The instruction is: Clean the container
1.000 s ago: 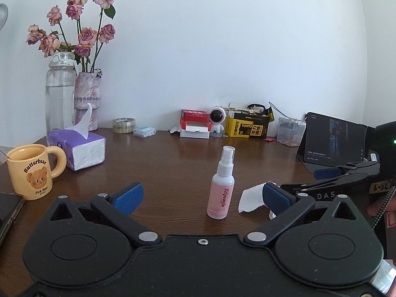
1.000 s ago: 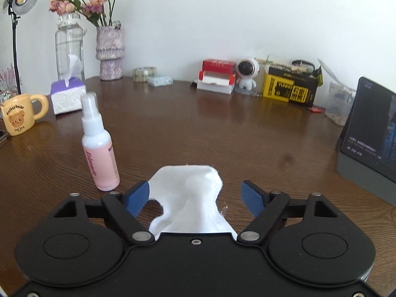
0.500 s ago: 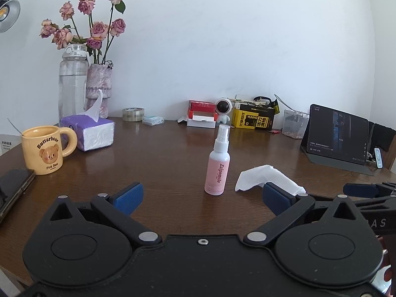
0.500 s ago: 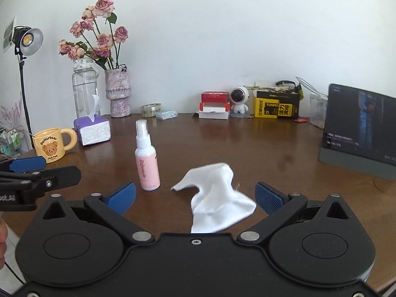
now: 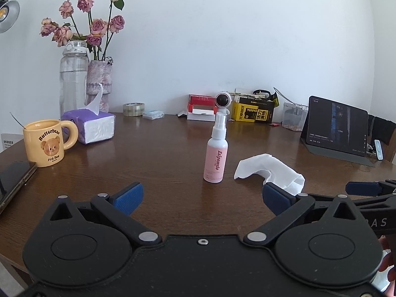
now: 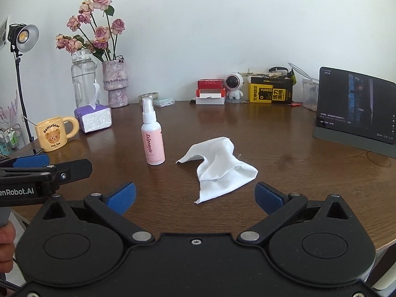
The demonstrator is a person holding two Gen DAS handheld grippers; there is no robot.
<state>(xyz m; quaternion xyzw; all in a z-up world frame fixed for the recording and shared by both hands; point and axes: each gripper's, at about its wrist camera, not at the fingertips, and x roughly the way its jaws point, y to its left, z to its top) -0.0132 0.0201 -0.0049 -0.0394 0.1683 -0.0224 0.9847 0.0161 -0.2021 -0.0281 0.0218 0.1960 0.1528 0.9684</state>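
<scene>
A small pink plastic spray bottle with a white cap [image 5: 215, 153] stands upright in the middle of the dark brown wooden table [image 5: 160, 158]. A crumpled white paper wipe [image 6: 217, 165] lies flat on the table just beside it, not touching it. The left gripper [image 5: 201, 196] is above the near edge of the table with its blue jaws spread wide and nothing between them. The right gripper [image 6: 195, 195] is the same, wide apart and empty, with the wipe right in front of it.

The bottle is tall and thin, so I think a bump from one jaw could tip it over. The wipe is soft and floppy. A pinch on only one corner could let it slip out.
</scene>
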